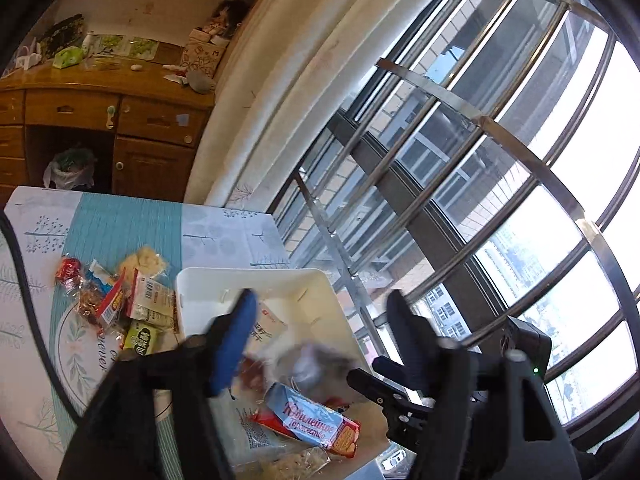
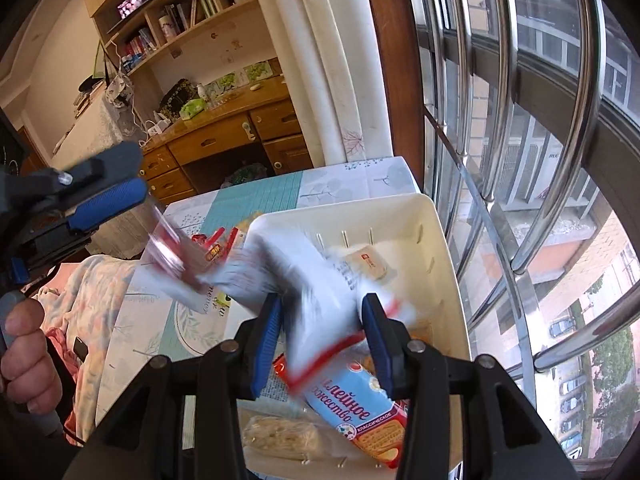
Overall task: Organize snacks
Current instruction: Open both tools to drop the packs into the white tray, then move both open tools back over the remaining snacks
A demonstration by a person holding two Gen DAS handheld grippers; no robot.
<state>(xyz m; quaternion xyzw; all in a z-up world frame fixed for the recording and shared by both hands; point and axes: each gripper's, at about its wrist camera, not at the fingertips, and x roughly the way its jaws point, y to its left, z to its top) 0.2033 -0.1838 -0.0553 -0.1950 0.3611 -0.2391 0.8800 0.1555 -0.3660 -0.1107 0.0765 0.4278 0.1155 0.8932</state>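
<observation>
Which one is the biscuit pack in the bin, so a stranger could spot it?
Find the white bin by the window. At its near end lies the biscuit pack, light blue with red ends. Unlike the plain pale packs beside it, it carries red Cyrillic lettering.
</observation>
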